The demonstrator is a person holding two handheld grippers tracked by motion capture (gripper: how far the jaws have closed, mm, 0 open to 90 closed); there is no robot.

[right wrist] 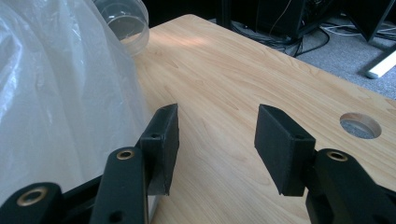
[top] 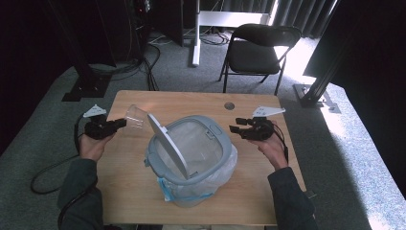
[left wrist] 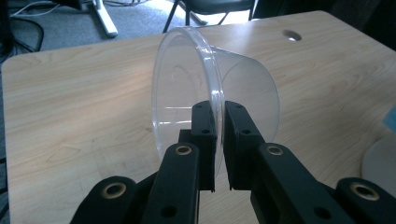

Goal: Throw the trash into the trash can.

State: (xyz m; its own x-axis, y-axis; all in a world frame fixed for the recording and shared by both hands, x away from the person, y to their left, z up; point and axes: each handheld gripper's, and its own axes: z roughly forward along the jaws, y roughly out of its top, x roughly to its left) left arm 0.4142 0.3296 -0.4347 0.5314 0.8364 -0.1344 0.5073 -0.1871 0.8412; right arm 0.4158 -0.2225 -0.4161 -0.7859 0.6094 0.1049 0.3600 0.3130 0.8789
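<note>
While its fingers are pinching the rim of a clear plastic cup (left wrist: pixel 219 100), the left gripper (top: pixel 114 125) is holding it tilted above the table (top: pixel 201 103), beside the lidded bin (top: pixel 191 155); the right gripper (top: pixel 238 129) is hovering opposite, fingers spread.

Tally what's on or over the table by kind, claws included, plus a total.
Clear cup: 1, pinched at its rim by the left claw
Bin with liner and raised lid: 1
Claws: 2, the right claw open with nothing between its jaws
Total: 4
</note>
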